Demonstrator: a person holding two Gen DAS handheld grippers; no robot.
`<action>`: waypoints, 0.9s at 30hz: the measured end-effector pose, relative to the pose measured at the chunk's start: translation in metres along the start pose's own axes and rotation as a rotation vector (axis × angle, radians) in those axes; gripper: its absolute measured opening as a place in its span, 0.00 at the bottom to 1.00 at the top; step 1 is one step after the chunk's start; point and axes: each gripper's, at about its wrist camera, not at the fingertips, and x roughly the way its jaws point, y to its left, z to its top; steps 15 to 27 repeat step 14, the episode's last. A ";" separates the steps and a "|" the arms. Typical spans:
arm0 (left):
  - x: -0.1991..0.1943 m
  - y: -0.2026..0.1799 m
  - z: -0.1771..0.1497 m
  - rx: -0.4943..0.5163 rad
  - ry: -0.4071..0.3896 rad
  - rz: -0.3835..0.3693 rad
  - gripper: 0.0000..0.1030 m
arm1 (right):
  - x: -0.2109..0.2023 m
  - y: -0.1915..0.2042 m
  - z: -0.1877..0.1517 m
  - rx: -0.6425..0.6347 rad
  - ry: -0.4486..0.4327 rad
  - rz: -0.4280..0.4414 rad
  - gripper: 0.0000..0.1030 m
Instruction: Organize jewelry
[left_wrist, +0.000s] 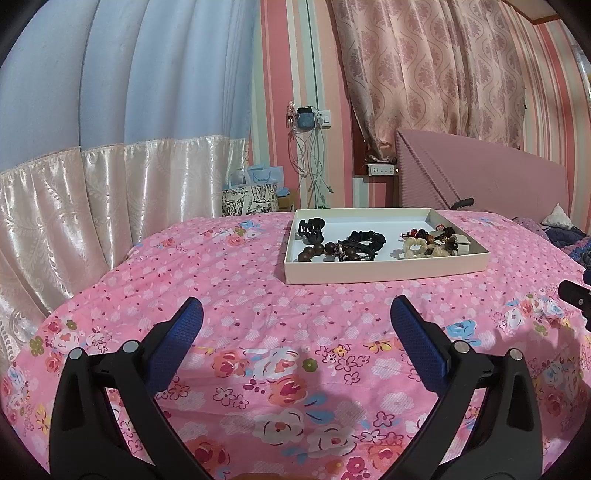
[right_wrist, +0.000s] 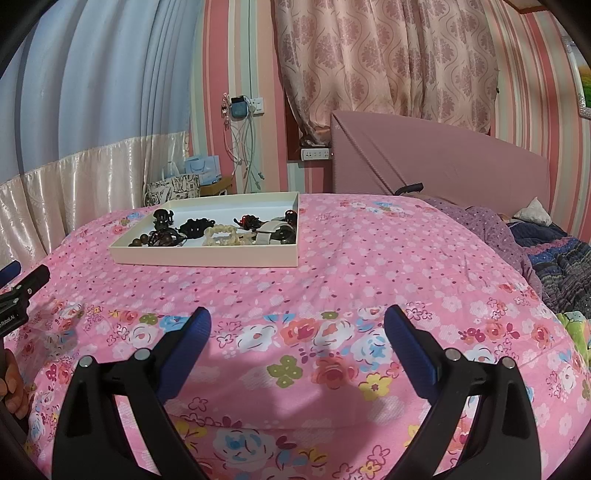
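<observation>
Left wrist view: the left gripper (left_wrist: 296, 314) has its jaws spread wide and empty above the pink floral bedspread (left_wrist: 240, 280); the white tray (left_wrist: 384, 271) of jewelry sits farther off, slightly right. Right wrist view: the right gripper (right_wrist: 297, 325) jaws gape empty too, the tray (right_wrist: 207, 256) far left.

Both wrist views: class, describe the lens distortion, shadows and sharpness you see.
Left wrist view: the curtains bow outward, dark corners; the tray is sharp. Right wrist view: same bowing; the open right gripper casts soft shadows on the bedspread.
</observation>
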 end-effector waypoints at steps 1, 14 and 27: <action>0.000 0.000 0.000 0.000 0.000 0.000 0.97 | 0.000 0.000 0.000 0.001 0.001 0.000 0.92; -0.003 0.006 0.001 -0.017 -0.009 0.009 0.97 | -0.002 -0.001 0.001 0.003 -0.004 -0.004 0.92; -0.003 0.006 0.001 -0.017 -0.009 0.009 0.97 | -0.002 -0.001 0.001 0.003 -0.004 -0.004 0.92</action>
